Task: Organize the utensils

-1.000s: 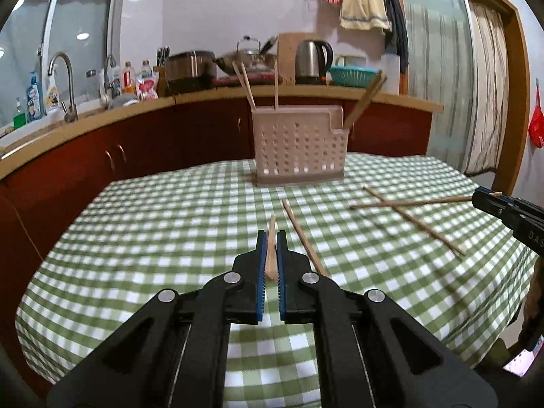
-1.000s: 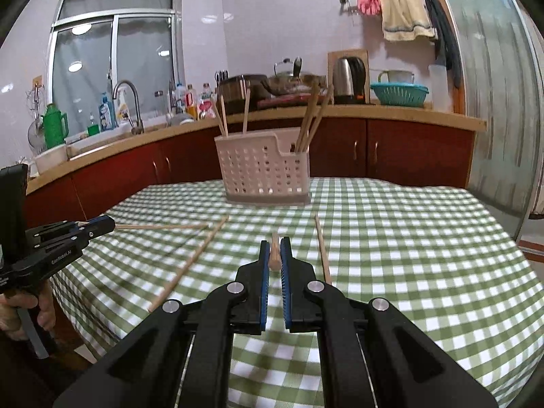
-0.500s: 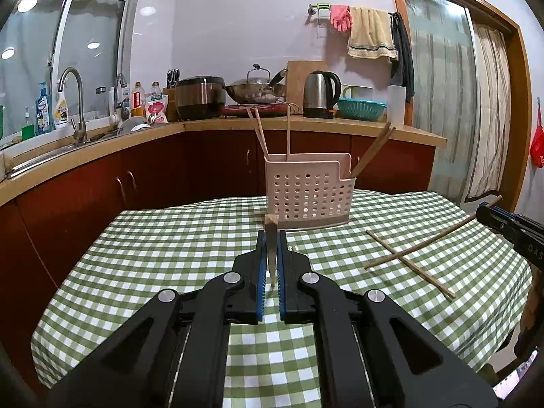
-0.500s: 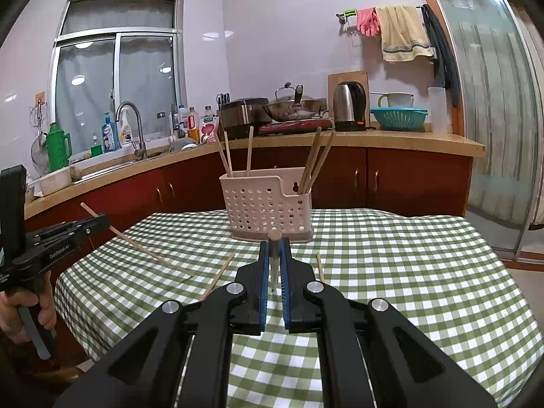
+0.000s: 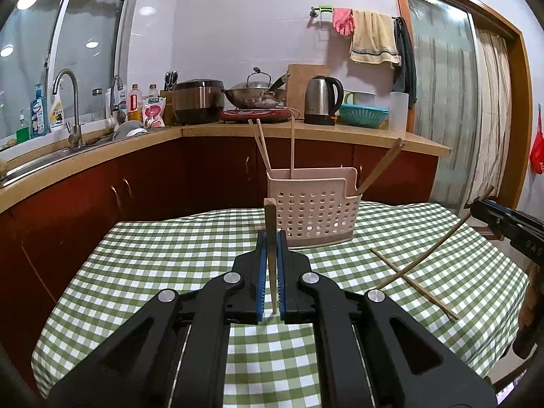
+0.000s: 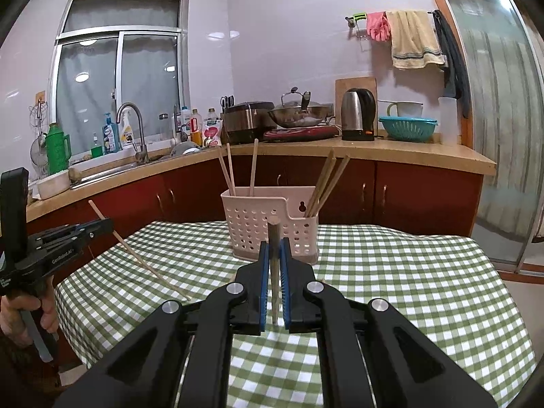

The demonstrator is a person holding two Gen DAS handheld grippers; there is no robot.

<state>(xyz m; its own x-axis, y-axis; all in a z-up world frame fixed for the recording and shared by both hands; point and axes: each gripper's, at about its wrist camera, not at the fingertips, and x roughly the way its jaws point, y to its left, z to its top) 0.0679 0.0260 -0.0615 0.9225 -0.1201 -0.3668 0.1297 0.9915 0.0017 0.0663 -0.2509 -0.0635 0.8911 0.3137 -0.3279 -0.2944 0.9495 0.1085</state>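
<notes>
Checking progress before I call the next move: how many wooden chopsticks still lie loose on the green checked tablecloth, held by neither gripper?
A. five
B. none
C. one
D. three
C: only one wooden chopstick lies loose on the green checked tablecloth, crossed by the lifted one in the right gripper; the left gripper holds another, and the rest stand in the pale perforated plastic holder.
</notes>
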